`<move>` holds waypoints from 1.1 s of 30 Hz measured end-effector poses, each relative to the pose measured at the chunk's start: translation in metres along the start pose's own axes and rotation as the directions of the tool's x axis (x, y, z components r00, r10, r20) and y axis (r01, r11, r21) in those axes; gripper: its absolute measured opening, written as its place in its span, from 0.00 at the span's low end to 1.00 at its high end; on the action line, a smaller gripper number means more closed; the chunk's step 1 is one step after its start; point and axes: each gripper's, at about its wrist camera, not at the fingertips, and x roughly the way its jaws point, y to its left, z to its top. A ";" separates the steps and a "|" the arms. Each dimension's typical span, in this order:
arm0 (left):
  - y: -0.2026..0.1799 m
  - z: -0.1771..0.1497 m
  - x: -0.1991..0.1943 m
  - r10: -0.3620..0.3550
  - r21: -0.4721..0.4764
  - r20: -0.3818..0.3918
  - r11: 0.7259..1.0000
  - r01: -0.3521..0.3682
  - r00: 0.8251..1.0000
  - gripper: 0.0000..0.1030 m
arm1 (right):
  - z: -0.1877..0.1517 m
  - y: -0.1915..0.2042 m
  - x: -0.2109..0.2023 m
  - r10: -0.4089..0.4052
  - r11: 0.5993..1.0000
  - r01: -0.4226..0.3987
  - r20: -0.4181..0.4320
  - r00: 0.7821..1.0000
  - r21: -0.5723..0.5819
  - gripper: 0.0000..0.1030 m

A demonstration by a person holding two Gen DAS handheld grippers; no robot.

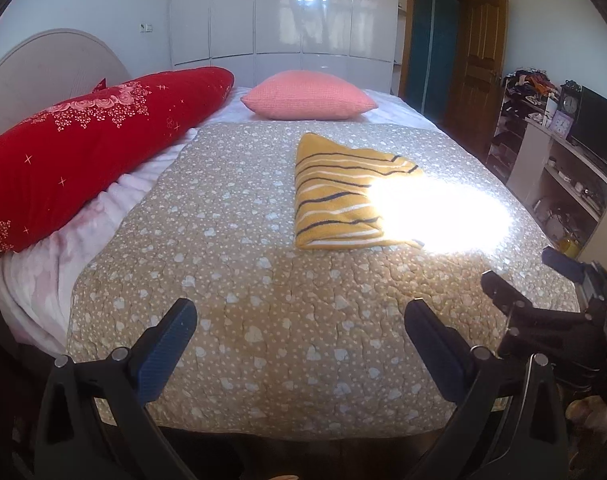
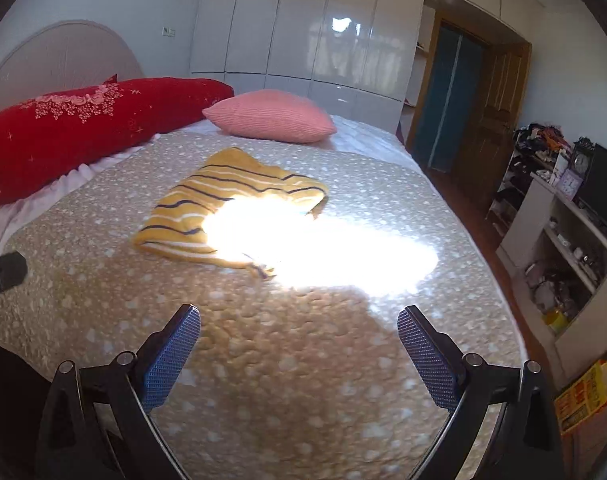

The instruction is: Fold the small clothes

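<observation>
My left gripper (image 1: 299,344) and right gripper (image 2: 299,350) sit nearest, each with jaws spread wide and holding nothing, above the near end of the tan quilt (image 1: 239,280). Mid-bed lies the folded yellow striped garment (image 1: 335,196); sun glare washes out its right side, so that edge is probably folded too. A red bolster (image 1: 83,148) and a pink pillow (image 1: 307,94) rest beyond.

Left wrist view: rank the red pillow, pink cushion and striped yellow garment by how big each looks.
1. red pillow, clearly largest.
2. striped yellow garment and pink cushion look alike; the cushion lies farther off and glare hides the garment's right edge, so no ranking between them.
</observation>
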 end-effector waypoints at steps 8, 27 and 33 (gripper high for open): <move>-0.016 -0.014 0.009 -0.057 0.018 -0.071 0.998 0.058 0.996 1.00 | -0.026 0.013 0.012 0.079 0.986 -0.063 -0.097 0.992 0.151 0.98; -0.016 -0.016 0.014 -0.057 0.010 -0.104 0.998 0.058 0.993 1.00 | -0.035 0.003 0.009 0.073 0.972 -0.048 -0.097 0.993 0.230 0.98; -0.014 -0.017 0.016 -0.061 0.002 -0.118 0.998 0.062 0.991 1.00 | -0.035 0.008 0.009 0.072 0.975 -0.049 -0.100 0.992 0.218 0.98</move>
